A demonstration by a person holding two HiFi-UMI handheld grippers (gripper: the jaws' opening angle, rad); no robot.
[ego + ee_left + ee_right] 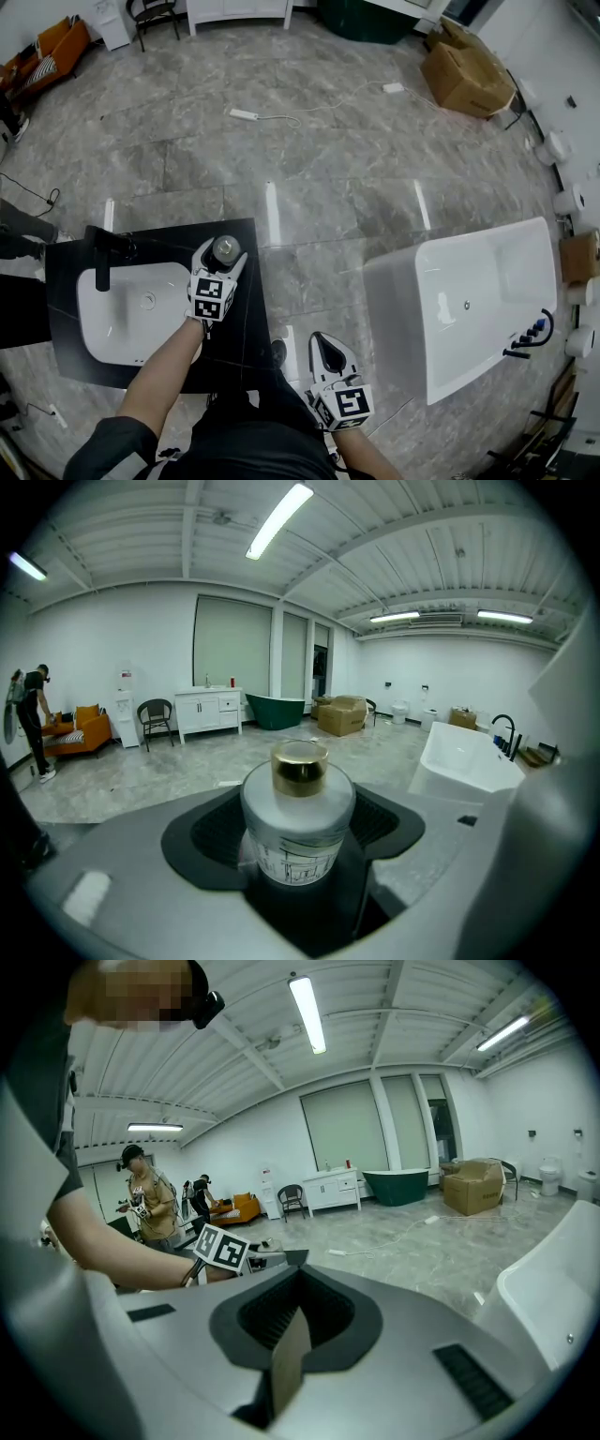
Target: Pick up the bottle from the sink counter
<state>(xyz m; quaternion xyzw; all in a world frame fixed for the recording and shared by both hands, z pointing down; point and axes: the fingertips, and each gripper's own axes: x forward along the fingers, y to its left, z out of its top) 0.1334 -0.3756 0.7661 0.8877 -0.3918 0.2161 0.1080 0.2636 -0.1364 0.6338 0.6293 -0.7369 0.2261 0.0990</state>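
A frosted glass bottle [225, 249] with a gold cap stands upright between the jaws of my left gripper [223, 255], over the far right part of the black sink counter [66, 281]. In the left gripper view the bottle [298, 822] fills the space between the dark pads, and the left gripper [298, 864] is shut on its body. Whether its base touches the counter is hidden. My right gripper [325, 345] hangs over the floor near my body, apart from the counter. Its jaws are shut on nothing, as the right gripper [292, 1335] view shows.
A white basin [131, 309] and a black faucet [105, 255] sit in the counter. To the right stands a white bathtub [469, 300]. On the floor beyond lie a power strip [246, 114] and cardboard boxes [464, 75]. People [145, 1204] stand at the far left.
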